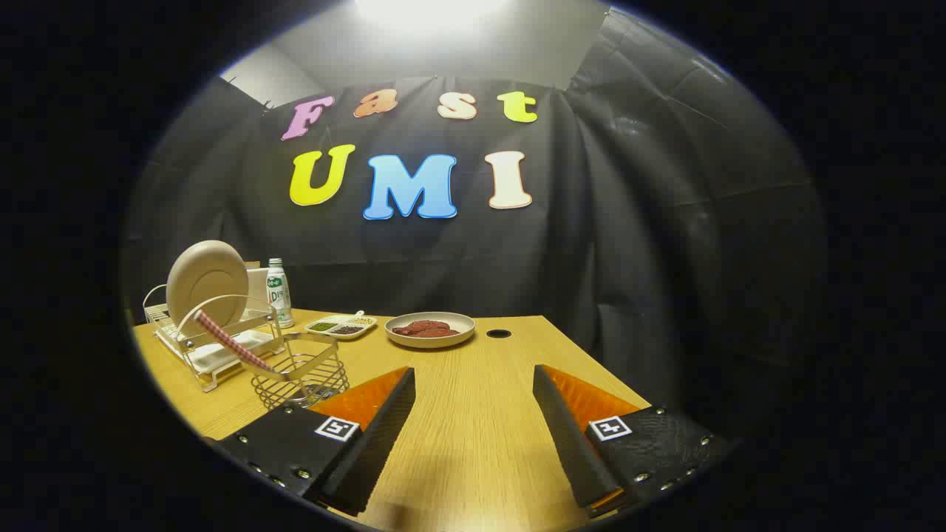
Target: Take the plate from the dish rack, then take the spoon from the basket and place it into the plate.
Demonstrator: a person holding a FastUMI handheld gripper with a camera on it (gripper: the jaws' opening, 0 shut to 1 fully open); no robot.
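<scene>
The hand-held gripper [473,384] hangs released, fingers spread over bare counter [473,443]. Just ahead of the left finger stands the wire basket [301,378], the spoon [225,340] leaning in it, handle slanting up-left. Beyond, the plate [207,281] stands on edge in the rack [214,347] near the counter's left edge.
</scene>
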